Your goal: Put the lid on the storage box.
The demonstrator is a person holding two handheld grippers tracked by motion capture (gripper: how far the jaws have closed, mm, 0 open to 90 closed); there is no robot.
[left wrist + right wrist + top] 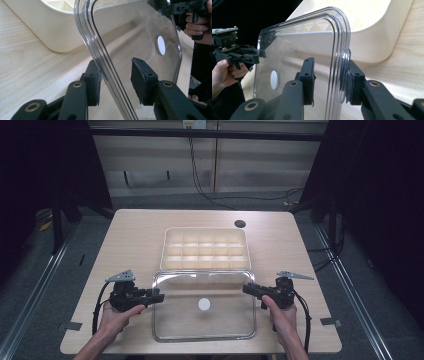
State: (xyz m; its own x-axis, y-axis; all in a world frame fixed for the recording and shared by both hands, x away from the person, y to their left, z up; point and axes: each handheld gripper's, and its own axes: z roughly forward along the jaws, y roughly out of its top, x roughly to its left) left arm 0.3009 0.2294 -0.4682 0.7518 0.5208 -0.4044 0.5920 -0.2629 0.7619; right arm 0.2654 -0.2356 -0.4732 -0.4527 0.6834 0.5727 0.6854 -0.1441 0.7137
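A clear plastic lid point(200, 325) with a white round spot point(204, 304) lies on the table just in front of a cream compartment box point(205, 229). My left gripper point(161, 297) is at the lid's left edge. In the left gripper view the lid's rim point(100, 62) runs between its jaws. One pad point(93, 80) is against the rim and the other pad point(141, 80) stands clear of it. My right gripper point(245, 288) is at the lid's right edge. There the rim point(340, 50) touches one pad point(352, 82), with a narrow gap to the other pad point(308, 80).
The wooden table point(135, 235) has a dark round hole point(240, 224) behind the box. Black cables point(240, 197) lie on the floor beyond the far edge. Dark curtains stand on both sides. A hand holds each gripper near the table's front edge.
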